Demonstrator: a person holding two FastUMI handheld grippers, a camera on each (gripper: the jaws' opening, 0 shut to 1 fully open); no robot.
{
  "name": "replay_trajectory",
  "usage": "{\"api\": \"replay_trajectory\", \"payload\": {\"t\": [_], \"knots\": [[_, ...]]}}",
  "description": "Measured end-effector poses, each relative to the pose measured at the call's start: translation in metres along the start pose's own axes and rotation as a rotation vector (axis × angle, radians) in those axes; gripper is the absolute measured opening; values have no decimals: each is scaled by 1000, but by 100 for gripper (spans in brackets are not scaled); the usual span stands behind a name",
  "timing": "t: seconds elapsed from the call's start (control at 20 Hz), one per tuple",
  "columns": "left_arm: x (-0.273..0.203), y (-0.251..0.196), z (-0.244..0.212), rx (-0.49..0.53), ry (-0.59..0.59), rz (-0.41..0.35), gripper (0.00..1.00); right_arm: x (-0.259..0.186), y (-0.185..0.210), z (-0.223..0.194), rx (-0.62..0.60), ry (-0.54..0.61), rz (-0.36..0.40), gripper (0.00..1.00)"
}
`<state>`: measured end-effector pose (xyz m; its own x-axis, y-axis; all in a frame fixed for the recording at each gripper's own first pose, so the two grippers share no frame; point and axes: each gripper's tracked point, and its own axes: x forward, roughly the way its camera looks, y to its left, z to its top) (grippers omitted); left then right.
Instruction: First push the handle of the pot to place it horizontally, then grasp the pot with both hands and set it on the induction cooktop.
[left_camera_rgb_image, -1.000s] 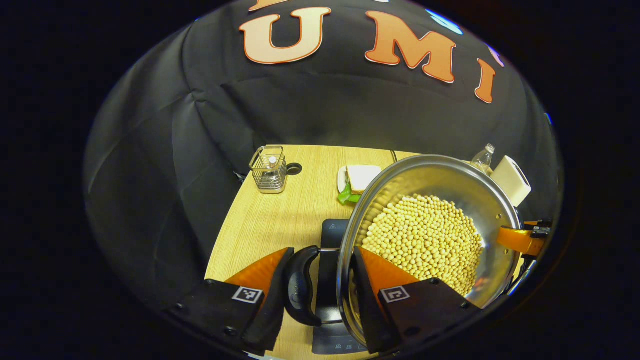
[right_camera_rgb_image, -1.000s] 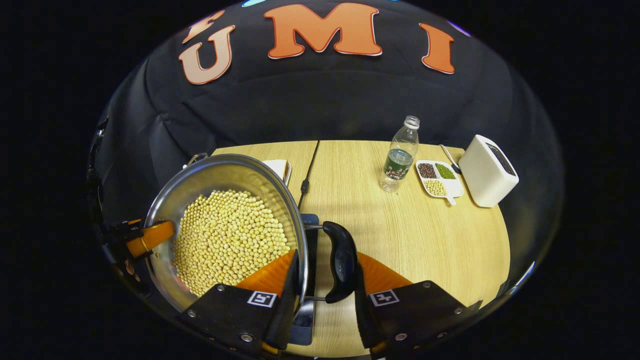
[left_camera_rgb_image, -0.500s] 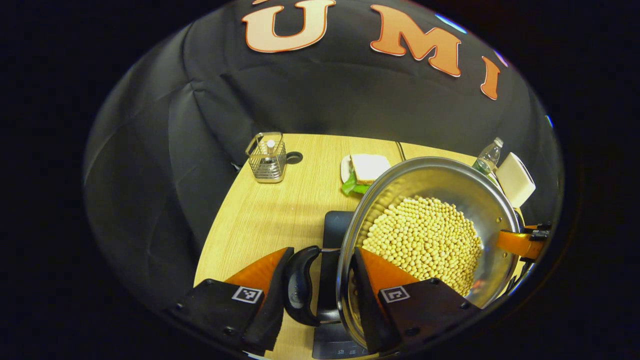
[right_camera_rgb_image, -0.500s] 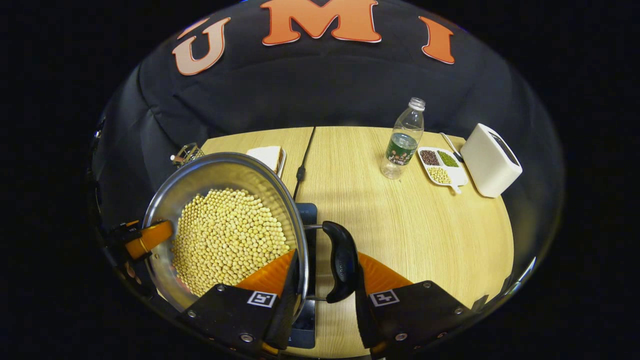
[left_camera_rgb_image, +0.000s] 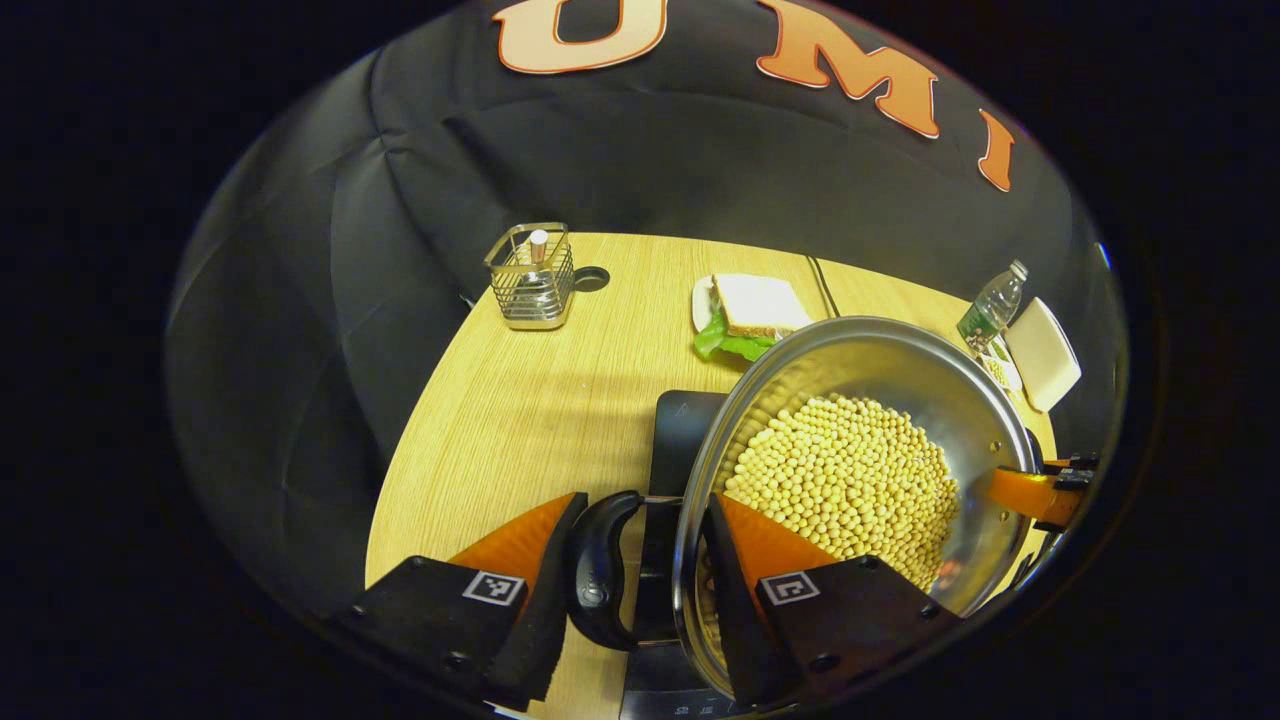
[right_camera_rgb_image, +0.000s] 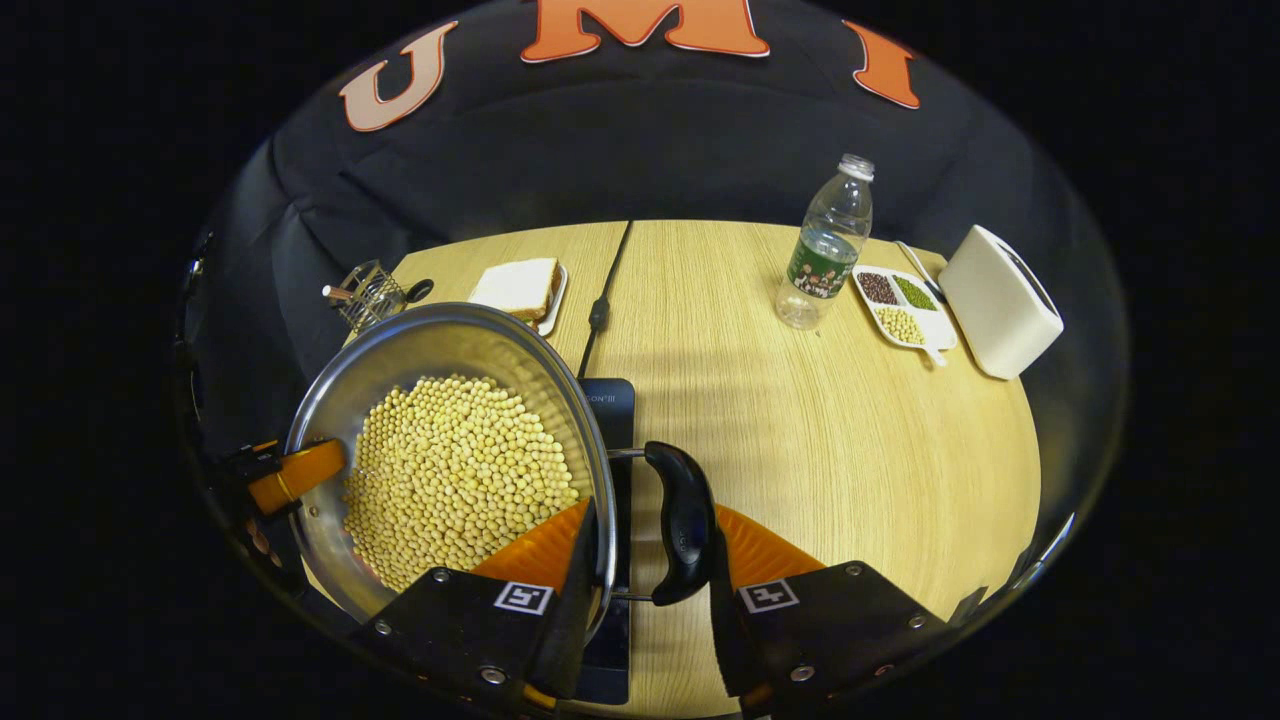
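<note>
Straddling the pot (left_camera_rgb_image: 860, 480) rim and handle (left_camera_rgb_image: 598, 570), left tongs (left_camera_rgb_image: 636, 590) and right tongs (right_camera_rgb_image: 650, 590), both clamped there.

A round, shiny stainless-steel pot (right_camera_rgb_image: 440, 350), filled with a heap of pale yellow beans (right_camera_rgb_image: 455, 475), sits tilted above the flat black induction cooktop (right_camera_rgb_image: 610, 400), hiding most of it. On each side of the pot a curved black loop handle (right_camera_rgb_image: 682, 522) lies horizontal, the other (left_camera_rgb_image: 597, 570) opposite it across the rim.
</note>
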<state>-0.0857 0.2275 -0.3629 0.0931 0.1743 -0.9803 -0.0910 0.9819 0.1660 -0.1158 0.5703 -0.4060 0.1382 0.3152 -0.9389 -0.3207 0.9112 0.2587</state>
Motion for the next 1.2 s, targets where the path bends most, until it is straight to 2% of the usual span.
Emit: {"api": "replay_trajectory", "payload": {"t": [0.65,0.7,0.75,0.8,0.9,1.0,1.05,1.2], "knots": [[-8,1,0,-1,21,-2,70,12,-1,0,3,-7,16,54],[-10,2,0,-11,19,6,73,12,-2,1,-12,-13,14,58],[-10,1,0,-33,10,17,75,12,-3,3,-30,-25,13,56],[-13,-2,4,-50,-8,13,80,12,-4,8,-48,-53,8,64],[-19,-4,7,-70,-34,8,91,5,-6,23,-64,-127,23,68],[-28,-5,14,-72,-74,8,98,-13,-14,36,-57,-186,35,77],[-36,-2,21,-67,-105,14,95,-21,-20,42,-49,-214,31,79],[-70,2,53,-44,-246,29,98,-51,-47,63,-35,-305,19,84]]}}
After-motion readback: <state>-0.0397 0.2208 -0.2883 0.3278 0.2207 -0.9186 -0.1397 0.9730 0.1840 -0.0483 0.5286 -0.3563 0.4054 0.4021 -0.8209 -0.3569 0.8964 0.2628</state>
